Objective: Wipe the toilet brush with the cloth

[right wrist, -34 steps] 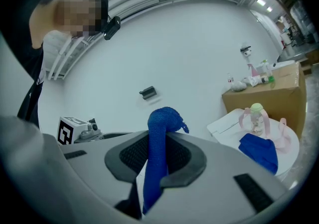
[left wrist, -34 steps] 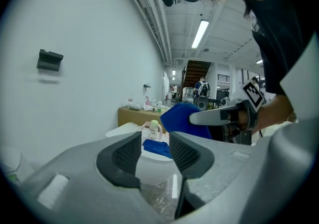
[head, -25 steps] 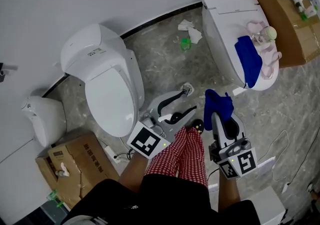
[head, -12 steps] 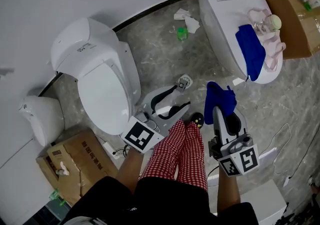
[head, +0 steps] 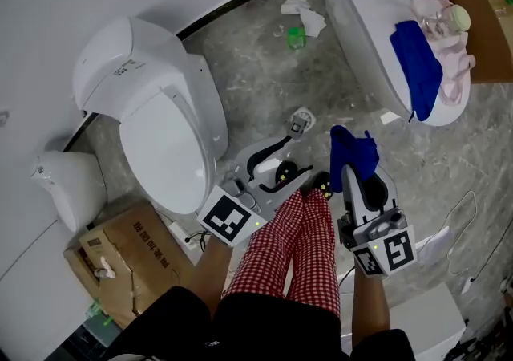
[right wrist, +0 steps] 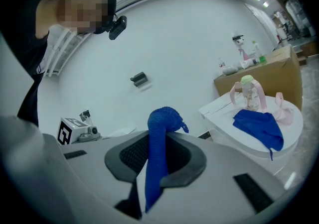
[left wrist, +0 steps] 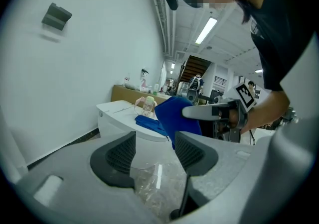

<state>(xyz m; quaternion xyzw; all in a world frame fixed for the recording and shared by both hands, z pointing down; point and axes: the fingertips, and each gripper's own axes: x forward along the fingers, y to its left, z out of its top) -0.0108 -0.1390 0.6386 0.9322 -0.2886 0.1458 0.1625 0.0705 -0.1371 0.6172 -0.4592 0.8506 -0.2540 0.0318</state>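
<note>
Cloth (right wrist: 155, 153): blue, nubbly knit, limp fold

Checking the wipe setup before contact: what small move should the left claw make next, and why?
Probably lower the left claw toward the small grey object on the floor just ahead, possibly the brush. Its jaws have just been opening and hold nothing, while the right claw grips the blue cloth, so only the brush seems missing.
</note>
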